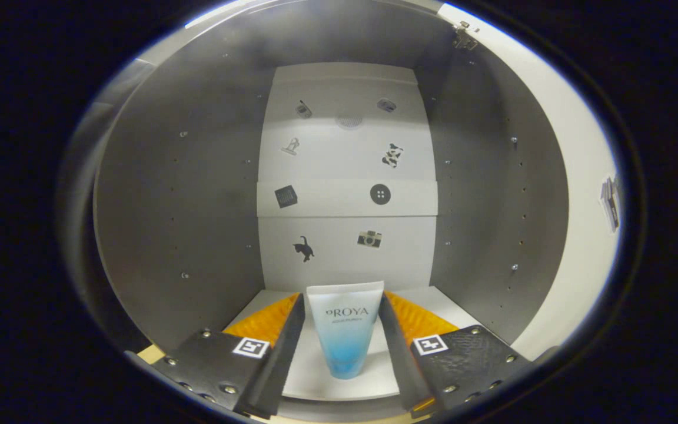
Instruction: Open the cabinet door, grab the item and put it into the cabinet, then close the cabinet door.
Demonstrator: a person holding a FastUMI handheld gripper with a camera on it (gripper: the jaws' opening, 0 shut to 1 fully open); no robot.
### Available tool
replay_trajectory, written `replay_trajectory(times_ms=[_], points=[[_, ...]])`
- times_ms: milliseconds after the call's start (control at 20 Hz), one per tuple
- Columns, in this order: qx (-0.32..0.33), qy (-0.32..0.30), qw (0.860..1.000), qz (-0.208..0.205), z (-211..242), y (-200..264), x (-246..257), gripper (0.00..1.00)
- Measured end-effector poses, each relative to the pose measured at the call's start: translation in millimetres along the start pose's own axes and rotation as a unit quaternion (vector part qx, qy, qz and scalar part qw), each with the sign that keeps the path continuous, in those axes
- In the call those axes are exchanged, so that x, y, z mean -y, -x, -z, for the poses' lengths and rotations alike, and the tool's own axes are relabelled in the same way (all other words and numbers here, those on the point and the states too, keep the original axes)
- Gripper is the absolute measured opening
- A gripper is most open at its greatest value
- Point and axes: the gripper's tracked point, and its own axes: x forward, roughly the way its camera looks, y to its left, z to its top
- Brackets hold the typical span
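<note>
Tube (345,330) stands cap-down between the gripper (344,318) fingers, which look pressed to its 2 flanks, though the contact line is hard to make out. It sits at the near edge of the cabinet (174,200) floor, with open room left, right and far toward the back panel (345,159) bearing 8 stickers.

The cabinet's white bottom shelf (433,300) carries an upright tube (345,330).

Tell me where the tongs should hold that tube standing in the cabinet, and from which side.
Hold the tube across its flat upper half, coming straight in from the open cabinet front. It stands cap down, widening upward, between the tongs, whose fingers flank its side edges; whether both press is unclear.
</note>
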Motion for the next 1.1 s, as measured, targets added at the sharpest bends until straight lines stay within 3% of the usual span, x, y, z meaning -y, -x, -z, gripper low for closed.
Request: replay_trajectory(times_ms=[150, 500, 750, 1100], points=[[0.002, -0.009, 1.000, 0.006, -6.0, 5.2, 4.1, 0.81], [0.017, -0.010, 1.000, 0.006, -30.0, 59.9, 2.8, 0.82], [0.016, -0.005, 1.000, 0.013, -40.5, 132.6, -1.9, 0.82], [0.009, 0.018, 0.998, 0.054, -44.4, 259.8, 11.0, 0.82]])
